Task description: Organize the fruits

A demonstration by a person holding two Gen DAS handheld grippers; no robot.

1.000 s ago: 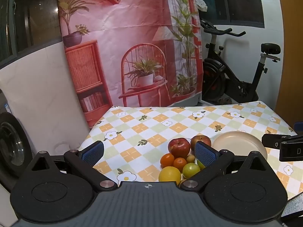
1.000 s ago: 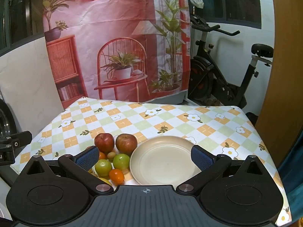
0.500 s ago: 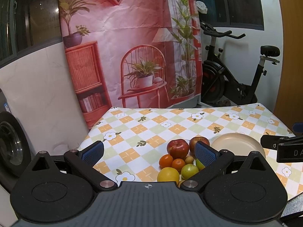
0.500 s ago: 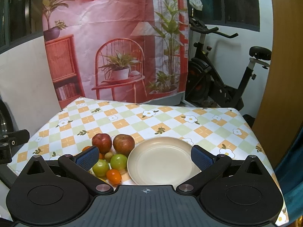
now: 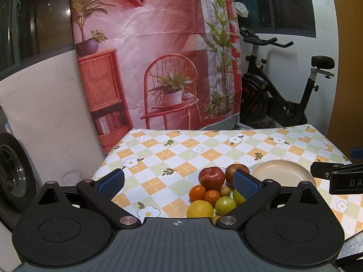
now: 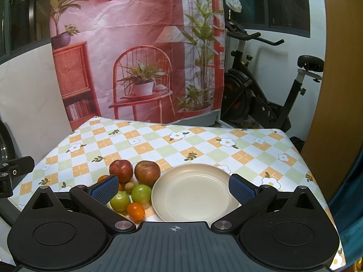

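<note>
Fruits (image 6: 127,188) crowd left of the empty plate (image 6: 195,192). Our left gripper (image 5: 179,182) and right gripper (image 6: 173,187) hang wide apart, empty. We should take an outer fruit first, squeezing gently.

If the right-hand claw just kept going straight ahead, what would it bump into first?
Probably the empty cream plate: it lies right between the open right gripper fingers, on the table. Depth is hard to judge.

matt plate (image 6: 192,195), glossy apples (image 6: 121,171) (smooth skins)
</note>
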